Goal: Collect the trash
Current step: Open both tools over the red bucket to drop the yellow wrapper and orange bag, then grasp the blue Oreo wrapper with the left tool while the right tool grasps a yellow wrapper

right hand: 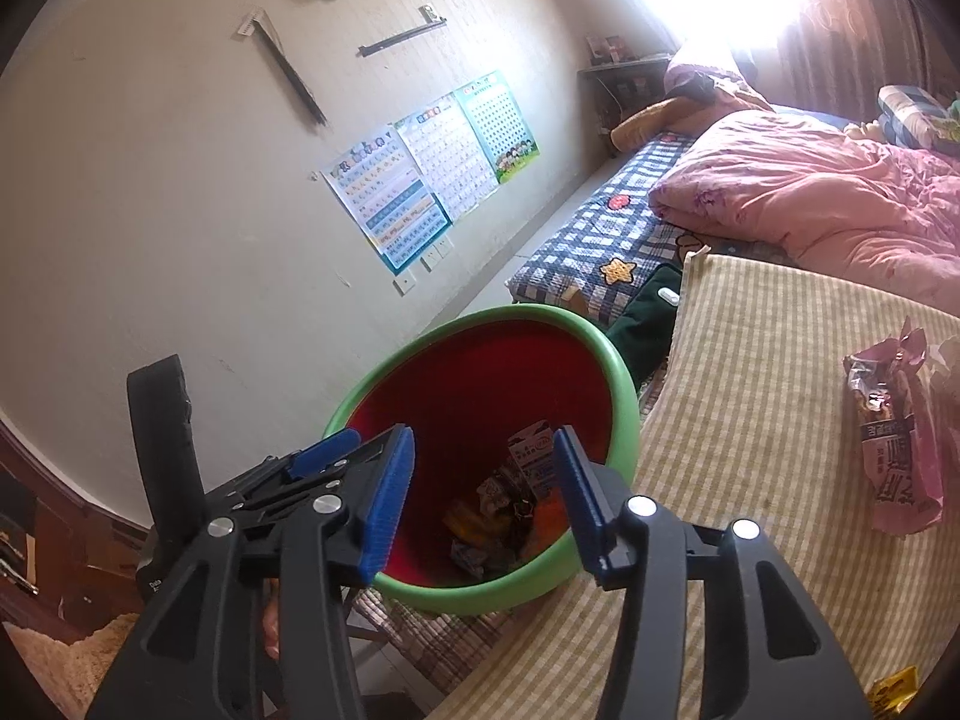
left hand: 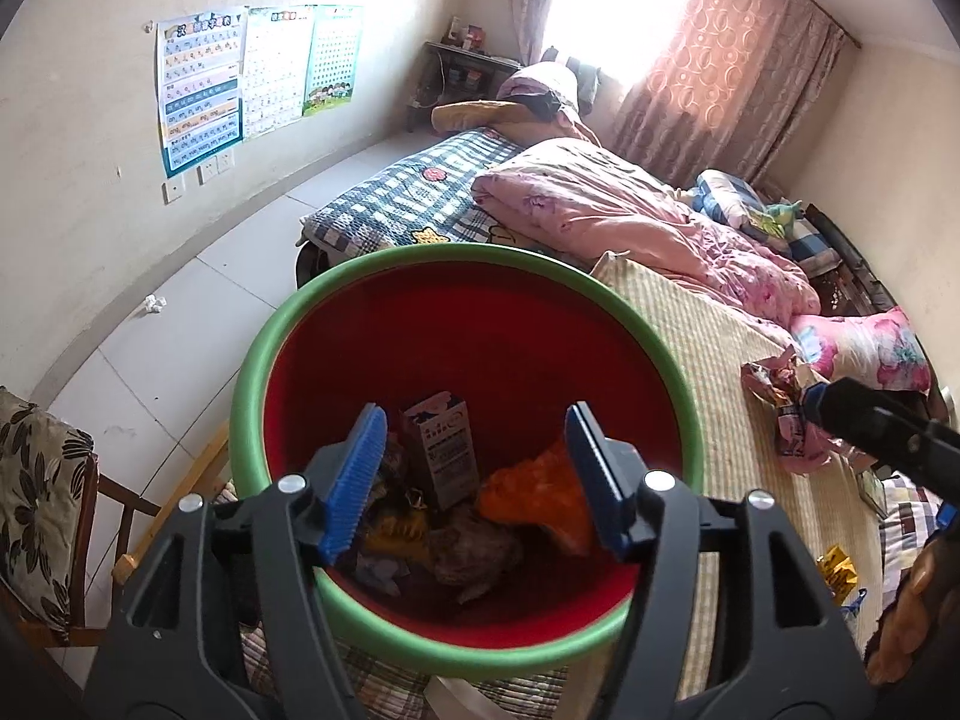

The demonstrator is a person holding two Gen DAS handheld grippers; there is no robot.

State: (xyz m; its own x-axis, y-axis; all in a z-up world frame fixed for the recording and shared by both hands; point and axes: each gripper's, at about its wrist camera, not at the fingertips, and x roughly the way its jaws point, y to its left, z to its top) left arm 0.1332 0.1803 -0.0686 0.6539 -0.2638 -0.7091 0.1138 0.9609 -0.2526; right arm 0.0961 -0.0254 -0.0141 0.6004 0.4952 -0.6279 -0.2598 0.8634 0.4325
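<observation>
A red bin with a green rim (left hand: 264,360) stands at the bed's edge; it also shows in the right wrist view (right hand: 624,384). Inside lie a small milk carton (left hand: 441,450), an orange wrapper (left hand: 534,495) and other crumpled trash. My left gripper (left hand: 474,474) is open and empty, jaws just above the bin's near rim. My right gripper (right hand: 483,495) is open and empty, over the bin's near side; it shows at the right of the left wrist view (left hand: 864,420). A pink snack wrapper (right hand: 894,444) lies on the striped mat, also in the left wrist view (left hand: 780,408).
The striped mat (right hand: 750,372) covers the bed, with a pink quilt (left hand: 630,210) and checked blanket (left hand: 408,192) beyond. A small yellow packet (left hand: 840,567) lies on the mat. Crumpled white paper (left hand: 153,303) lies on the floor by the wall. A wooden chair (left hand: 42,480) stands at left.
</observation>
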